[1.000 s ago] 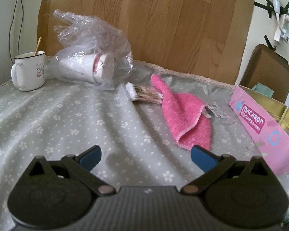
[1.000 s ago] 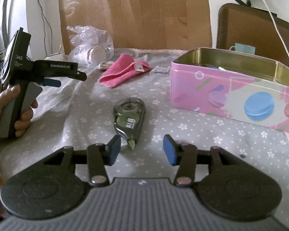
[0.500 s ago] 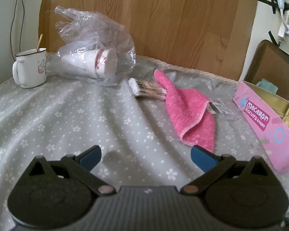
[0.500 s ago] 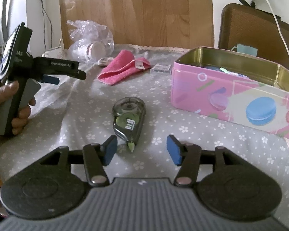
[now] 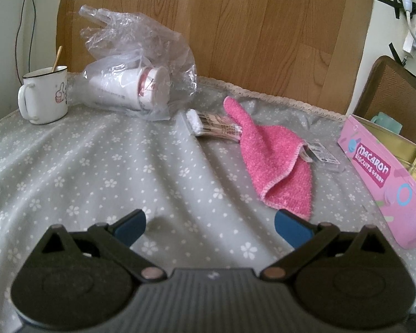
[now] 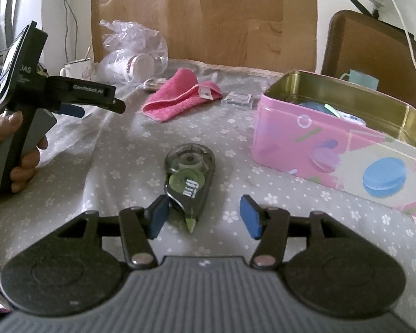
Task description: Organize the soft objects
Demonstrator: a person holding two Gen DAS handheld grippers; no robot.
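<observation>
Left gripper (image 5: 210, 223): jaws spread wide, nothing between the blue pads, held above the grey flower-print tablecloth (image 5: 97, 172). Also seen from the right wrist view at 9 o'clock, gripped by a hand (image 6: 19, 155).

Pink cloth (image 5: 274, 163): folded, flat on the tablecloth at 1 o'clock from the left gripper, near end just beyond the right-hand pad, not touching. One narrow corner pointing toward 12 o'clock, lying over the end of a packet of cotton swabs (image 5: 210, 125). Small clear packet (image 5: 321, 155) touching the cloth's edge at 3 o'clock.

Right gripper (image 6: 205, 217): jaws partly open, gripping nothing. Correction tape dispenser (image 6: 190, 183) lying between the pads, closer to the left-hand one, green tip pointing toward the camera; contact with the pad not clear.

Pink macaron tin (image 6: 313, 149): lid off, at 2 o'clock from the right gripper, some items inside, not identifiable.

At 11 o'clock, far table edge: clear plastic bag with paper cups (image 5: 130, 88), white mug (image 5: 43, 97) beside it with a stick inside.
</observation>
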